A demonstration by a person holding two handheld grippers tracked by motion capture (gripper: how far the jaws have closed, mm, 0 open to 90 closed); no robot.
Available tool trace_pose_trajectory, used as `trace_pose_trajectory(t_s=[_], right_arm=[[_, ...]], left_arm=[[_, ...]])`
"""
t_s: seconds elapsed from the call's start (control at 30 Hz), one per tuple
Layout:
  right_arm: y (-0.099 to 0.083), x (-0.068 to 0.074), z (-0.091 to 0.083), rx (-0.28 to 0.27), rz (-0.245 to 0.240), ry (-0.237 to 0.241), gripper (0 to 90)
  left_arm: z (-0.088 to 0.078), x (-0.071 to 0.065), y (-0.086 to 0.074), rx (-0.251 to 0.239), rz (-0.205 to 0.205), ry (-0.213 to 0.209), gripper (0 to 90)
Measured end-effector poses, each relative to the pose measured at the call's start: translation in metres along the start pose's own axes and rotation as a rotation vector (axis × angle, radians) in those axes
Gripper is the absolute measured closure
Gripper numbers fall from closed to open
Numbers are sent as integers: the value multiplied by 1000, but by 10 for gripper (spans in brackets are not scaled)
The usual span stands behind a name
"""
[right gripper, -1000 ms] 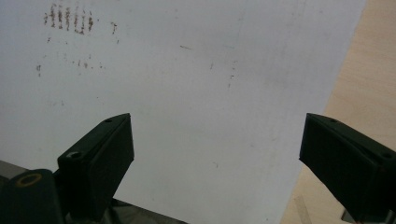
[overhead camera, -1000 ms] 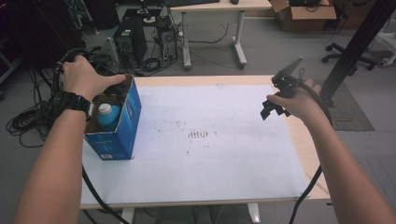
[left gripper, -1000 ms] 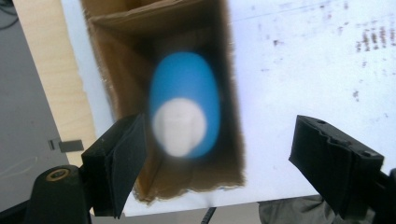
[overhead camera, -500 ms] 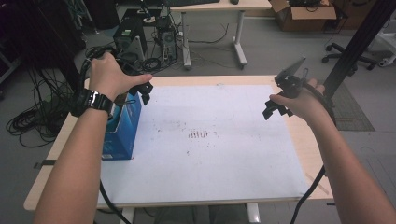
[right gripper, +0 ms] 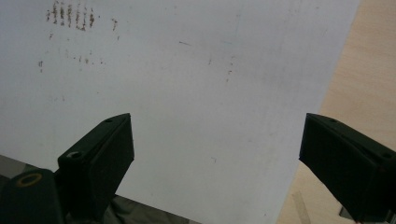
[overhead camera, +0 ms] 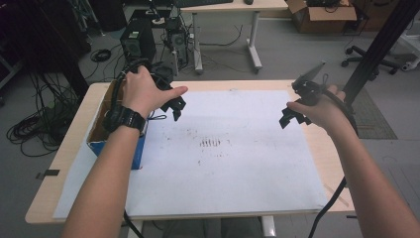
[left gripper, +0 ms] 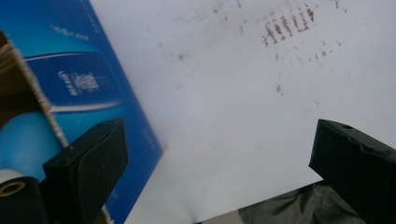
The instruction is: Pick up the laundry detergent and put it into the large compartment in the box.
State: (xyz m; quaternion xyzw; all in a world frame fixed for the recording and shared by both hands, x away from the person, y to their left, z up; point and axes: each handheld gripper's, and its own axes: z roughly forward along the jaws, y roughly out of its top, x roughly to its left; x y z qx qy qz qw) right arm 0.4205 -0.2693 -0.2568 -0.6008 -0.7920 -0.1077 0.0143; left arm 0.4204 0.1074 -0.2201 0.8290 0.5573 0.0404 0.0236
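A blue cardboard box stands open-topped at the table's left edge, partly under the person's left forearm. In the left gripper view the box lies to the left, with a light blue rounded thing inside it. My left gripper hovers just right of the box over the white sheet. It is open and holds nothing. My right gripper hangs over the sheet's right side, also open and holding nothing.
The sheet covers most of the wooden table and carries a patch of brown marks. Bare wood runs along the right edge. Beyond the table are computer towers, floor cables, another desk and a black post.
The left hand has lifted away from the top of the blue box and moved right, over the sheet. The right hand has barely moved.
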Motion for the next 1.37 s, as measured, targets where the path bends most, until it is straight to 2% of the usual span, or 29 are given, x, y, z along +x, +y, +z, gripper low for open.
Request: trace_pose_trajectory(t_s=[0.17,0.3,0.53,0.93,1.37], right_arm=[[-1,-1,2,2,2,1,101],[-1,-2,3,3,1,2,101],[-1,-3,3,5,-1,1,101],[0,-1,1,5,-2,-3,101],[-1,-2,1,5,0,-3,102]], left_arm=[[12,-10,2,15,16,-3,50],[29,-19,6,44,35,-2,49],[43,-27,10,59,49,-10,49],[56,-28,10,78,51,-15,49],[56,-28,11,74,47,-12,49]])
